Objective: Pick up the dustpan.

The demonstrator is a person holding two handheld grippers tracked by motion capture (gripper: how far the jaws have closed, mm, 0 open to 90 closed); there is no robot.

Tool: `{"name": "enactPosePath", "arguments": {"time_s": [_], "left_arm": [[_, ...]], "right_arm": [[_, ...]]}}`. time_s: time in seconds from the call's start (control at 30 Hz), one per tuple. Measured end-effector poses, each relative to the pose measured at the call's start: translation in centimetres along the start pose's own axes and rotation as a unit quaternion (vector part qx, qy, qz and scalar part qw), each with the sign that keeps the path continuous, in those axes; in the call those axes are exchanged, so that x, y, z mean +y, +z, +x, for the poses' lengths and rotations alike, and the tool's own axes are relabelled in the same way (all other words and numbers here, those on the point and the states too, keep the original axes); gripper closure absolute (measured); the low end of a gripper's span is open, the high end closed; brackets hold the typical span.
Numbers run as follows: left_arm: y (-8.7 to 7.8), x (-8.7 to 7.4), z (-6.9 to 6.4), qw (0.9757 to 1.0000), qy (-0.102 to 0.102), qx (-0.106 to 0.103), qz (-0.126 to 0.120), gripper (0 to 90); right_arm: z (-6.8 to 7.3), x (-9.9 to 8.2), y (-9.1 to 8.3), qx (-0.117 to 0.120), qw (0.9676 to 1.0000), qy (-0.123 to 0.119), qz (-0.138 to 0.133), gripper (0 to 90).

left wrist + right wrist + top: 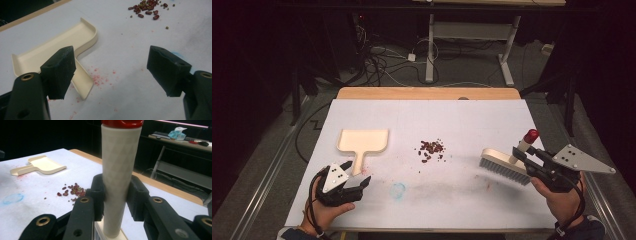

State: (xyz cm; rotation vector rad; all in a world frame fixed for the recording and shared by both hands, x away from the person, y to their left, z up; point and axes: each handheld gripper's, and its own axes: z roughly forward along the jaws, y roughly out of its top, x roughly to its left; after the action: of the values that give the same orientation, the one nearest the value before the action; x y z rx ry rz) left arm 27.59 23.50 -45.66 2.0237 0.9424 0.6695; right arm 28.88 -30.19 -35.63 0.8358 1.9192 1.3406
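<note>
- Cream plastic dustpan (362,141) lies empty, flat on the white table (492,200), left of a small pile of red beans (431,148)
- My left gripper (357,175) hovers jaws wide at its handle
- My right gripper (524,155) clamps the brush (504,166) by its handle, bristles on the table

Overhead light falls evenly on the white table (492,120), leaving the surrounding floor and room dim to near black in the high view, with soft, short shadows and no glare. In the left gripper view the near jaws read slightly soft while the beans (147,10) beyond them stay fairly sharp. In the right gripper view the brush handle (120,170) between the jaws is crisp; the background behind is dark and blurred.
</note>
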Motion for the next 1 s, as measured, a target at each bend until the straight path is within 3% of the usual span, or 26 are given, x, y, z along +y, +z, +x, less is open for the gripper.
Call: {"name": "enactPosePath", "arguments": {"time_s": [0.17, 0.4, 0.47, 0.63, 0.67, 0.77, 0.8, 0.9, 1.0], "left_arm": [[-0.2, -0.7, 0.2, 0.9996, -0.026, -0.001, 0.009, 22.1], [-0.5, -1.3, 0.5, 0.9976, -0.053, 0.03, 0.034, 22.1], [-0.5, -1.2, 0.7, 0.996, -0.065, 0.042, 0.043, 22.1], [0.1, -0.7, 1.5, 0.9916, -0.095, 0.043, 0.076, 22.1], [0.2, -0.4, 1.9, 0.9903, -0.104, 0.042, 0.082, 22.1], [1.1, 0.7, 3.0, 0.9832, -0.14, 0.03, 0.113, 22.1], [1.6, 1.1, 3.2, 0.9803, -0.141, 0.034, 0.134, 22.1], [3.1, 1.9, 3.9, 0.9755, -0.149, 0.03, 0.158, 22.7], [5.0, 2.3, 4.8, 0.9645, -0.174, 0.028, 0.197, 22.8]], "right_arm": [[-0.2, 0.2, 0.5, -0.006, 1.0, -0.006, 0.001, 70.5], [-0.4, 0.5, 1.0, -0.018, 0.9998, 0.003, -0.006, 70.4], [-0.2, 0.5, 0.9, -0.023, 0.9997, -0.002, -0.005, 70.4], [-0.1, 1.0, 0.6, -0.023, 0.9996, 0.002, -0.018, 70.4], [-0.1, 1.1, 0.6, -0.02, 0.9996, 0.003, -0.019, 70.4], [-0.1, 1.2, 0.6, -0.02, 0.9996, 0.004, -0.022, 70.3], [-0.1, 1.3, 0.7, -0.023, 0.9995, 0.009, -0.021, 70.3], [-0.3, 1.1, 0.8, -0.023, 0.9995, 0.011, -0.018, 70.2], [-0.3, 1.0, 0.9, -0.023, 0.9996, 0.011, -0.015, 70.2]]}}
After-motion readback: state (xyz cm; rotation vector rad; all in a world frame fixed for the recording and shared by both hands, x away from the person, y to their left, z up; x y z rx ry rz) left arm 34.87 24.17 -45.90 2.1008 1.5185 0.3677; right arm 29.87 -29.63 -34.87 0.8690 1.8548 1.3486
